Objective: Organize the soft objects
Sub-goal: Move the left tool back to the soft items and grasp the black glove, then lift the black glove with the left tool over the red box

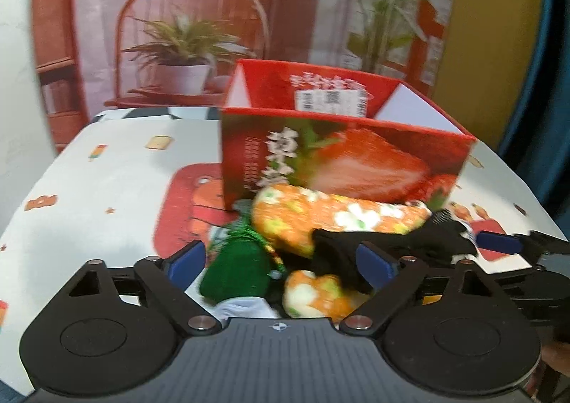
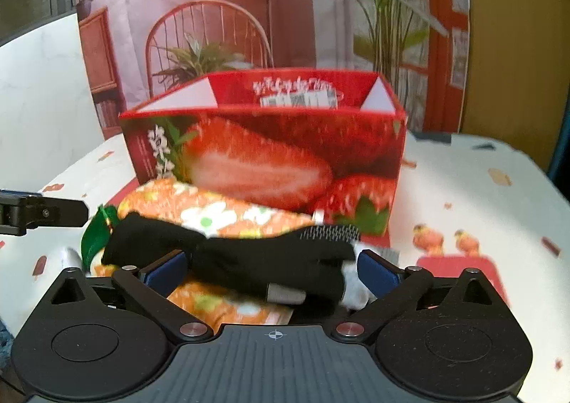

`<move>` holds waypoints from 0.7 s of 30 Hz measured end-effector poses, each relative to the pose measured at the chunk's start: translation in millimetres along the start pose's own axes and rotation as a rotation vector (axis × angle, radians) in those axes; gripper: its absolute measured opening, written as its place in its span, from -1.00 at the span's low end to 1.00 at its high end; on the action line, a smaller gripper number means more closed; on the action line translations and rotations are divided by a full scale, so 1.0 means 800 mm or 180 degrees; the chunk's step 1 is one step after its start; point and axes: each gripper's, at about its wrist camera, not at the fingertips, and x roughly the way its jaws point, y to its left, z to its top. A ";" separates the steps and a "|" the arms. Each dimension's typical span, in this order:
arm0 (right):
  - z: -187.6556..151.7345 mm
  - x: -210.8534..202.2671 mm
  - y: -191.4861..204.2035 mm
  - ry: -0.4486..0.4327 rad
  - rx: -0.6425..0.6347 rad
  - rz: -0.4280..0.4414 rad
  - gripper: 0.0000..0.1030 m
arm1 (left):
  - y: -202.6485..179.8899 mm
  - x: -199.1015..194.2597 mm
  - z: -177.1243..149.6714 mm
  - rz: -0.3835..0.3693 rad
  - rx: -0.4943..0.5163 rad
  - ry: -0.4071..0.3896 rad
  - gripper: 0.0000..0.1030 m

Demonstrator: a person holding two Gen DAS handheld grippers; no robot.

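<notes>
A pile of soft items lies on the table in front of a red strawberry box [image 1: 342,161] that is open at the top; the box also shows in the right wrist view [image 2: 270,157]. The pile holds an orange flowered sock [image 1: 331,221], a green item [image 1: 235,271], a black sock [image 1: 384,242] and something white. My left gripper [image 1: 281,260] is open, its fingers either side of the green item and a second orange flowered piece [image 1: 313,292]. My right gripper [image 2: 270,267] is open around the black sock [image 2: 249,257], over the orange sock [image 2: 221,214].
The table [image 1: 107,171] has a white cloth with cartoon prints. A printed backdrop [image 1: 199,11] of a chair, plants and a lamp stands behind the box. The right gripper's finger [image 1: 498,242] shows at the right of the left wrist view.
</notes>
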 end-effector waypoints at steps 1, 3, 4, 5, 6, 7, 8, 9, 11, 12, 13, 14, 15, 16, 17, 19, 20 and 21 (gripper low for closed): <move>-0.003 0.002 0.000 0.0018 0.0009 -0.0010 0.86 | -0.003 0.002 -0.002 -0.0043 0.0021 0.0032 0.54; -0.006 0.005 -0.003 0.0040 0.0049 0.0015 0.78 | -0.006 0.010 -0.004 -0.0135 0.0032 0.0118 0.33; -0.007 0.005 -0.004 0.0046 0.0072 0.0032 0.76 | -0.008 0.013 -0.006 -0.0170 0.0010 0.0153 0.28; -0.007 0.005 -0.006 0.0047 0.0089 0.0048 0.73 | -0.009 0.016 -0.007 -0.0201 -0.0021 0.0176 0.27; -0.007 0.005 -0.007 0.0040 0.0102 0.0056 0.71 | -0.008 0.019 -0.008 -0.0242 -0.0068 0.0195 0.27; -0.007 0.005 -0.008 0.0031 0.0110 0.0063 0.70 | -0.008 0.022 -0.009 -0.0276 -0.0110 0.0203 0.27; -0.007 0.005 -0.009 0.0023 0.0117 0.0069 0.69 | -0.008 0.025 -0.009 -0.0322 -0.0157 0.0212 0.27; -0.007 0.005 -0.010 0.0015 0.0123 0.0072 0.69 | -0.009 0.027 -0.009 -0.0363 -0.0188 0.0220 0.27; -0.007 0.005 -0.011 0.0003 0.0132 0.0078 0.67 | -0.012 0.030 -0.010 -0.0441 -0.0202 0.0229 0.27; -0.007 0.005 -0.012 -0.0001 0.0132 0.0084 0.65 | -0.015 0.032 -0.010 -0.0464 -0.0185 0.0232 0.27; -0.007 0.005 -0.012 -0.0008 0.0129 0.0089 0.64 | -0.018 0.034 -0.011 -0.0476 -0.0166 0.0236 0.27; -0.006 0.005 -0.011 -0.0014 0.0125 0.0098 0.63 | -0.019 0.036 -0.011 -0.0487 -0.0155 0.0243 0.26; -0.006 0.005 -0.011 -0.0018 0.0123 0.0109 0.61 | -0.020 0.039 -0.011 -0.0503 -0.0151 0.0249 0.21; -0.006 0.006 -0.011 -0.0018 0.0119 0.0125 0.60 | -0.021 0.041 -0.012 -0.0512 -0.0152 0.0252 0.00; -0.006 0.007 -0.010 -0.0010 0.0109 0.0138 0.59 | -0.021 0.043 -0.012 -0.0508 -0.0156 0.0269 -0.17; -0.007 0.008 -0.009 -0.0006 0.0070 0.0136 0.58 | -0.019 0.048 -0.014 -0.0501 -0.0192 0.0310 -0.55; -0.007 0.008 -0.008 -0.0013 0.0051 0.0133 0.58 | -0.016 0.048 -0.014 -0.0513 -0.0223 0.0293 -0.57; -0.007 0.008 -0.008 -0.0023 0.0040 0.0126 0.58 | -0.013 0.047 -0.015 -0.0531 -0.0253 0.0270 -0.64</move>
